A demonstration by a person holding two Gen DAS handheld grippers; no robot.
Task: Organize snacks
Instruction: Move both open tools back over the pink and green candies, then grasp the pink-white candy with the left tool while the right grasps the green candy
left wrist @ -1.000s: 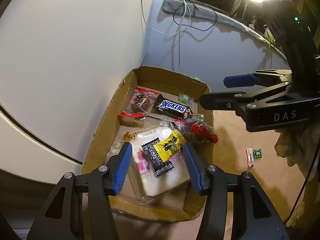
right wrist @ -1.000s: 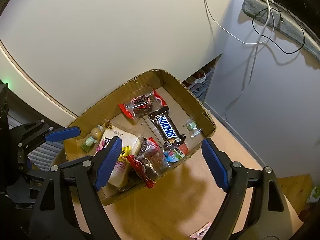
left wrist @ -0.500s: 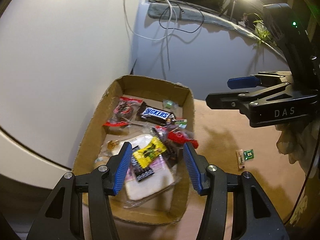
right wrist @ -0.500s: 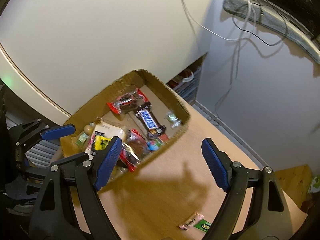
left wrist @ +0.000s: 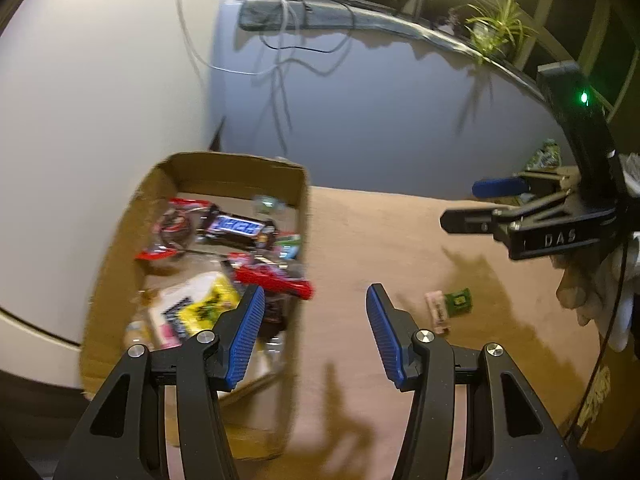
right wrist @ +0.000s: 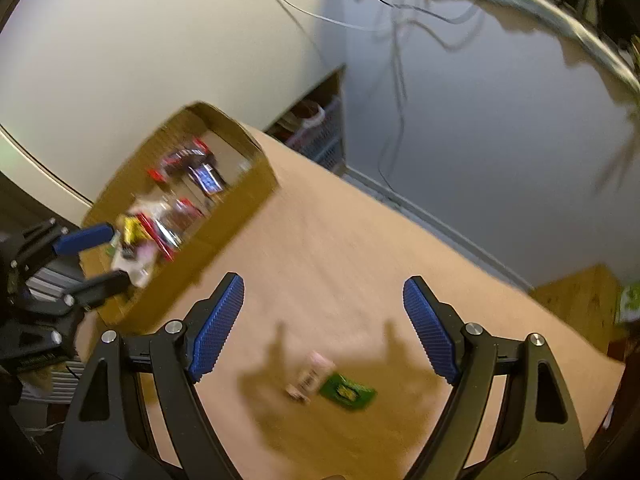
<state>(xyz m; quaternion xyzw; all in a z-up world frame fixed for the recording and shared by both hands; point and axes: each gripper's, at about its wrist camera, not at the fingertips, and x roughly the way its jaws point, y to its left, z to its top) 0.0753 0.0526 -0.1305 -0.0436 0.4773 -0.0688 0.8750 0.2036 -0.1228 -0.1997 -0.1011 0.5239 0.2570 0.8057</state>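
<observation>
A cardboard box point(left wrist: 298, 200) point(right wrist: 240, 208) on the brown table holds several snacks, among them a Snickers bar point(left wrist: 236, 226) and a yellow packet point(left wrist: 208, 306). Two small packets lie loose on the table: a pink-white one point(left wrist: 438, 312) point(right wrist: 308, 374) and a green one point(left wrist: 459, 301) point(right wrist: 347, 392). My left gripper point(left wrist: 314, 336) is open and empty, over the box's right wall. My right gripper point(right wrist: 324, 332) is open and empty, above the two loose packets; it also shows in the left wrist view point(left wrist: 484, 204).
The brown table point(left wrist: 380, 232) runs right of the box. A white wall and a grey wall stand behind, with hanging cables point(left wrist: 276, 60). A plant point(left wrist: 492, 32) sits on a high ledge. A basket point(right wrist: 320, 132) stands below the table's far edge.
Both grippers have swung right, away from the box towards the loose packets. The box now sits at the left of both views. Both stay open.
</observation>
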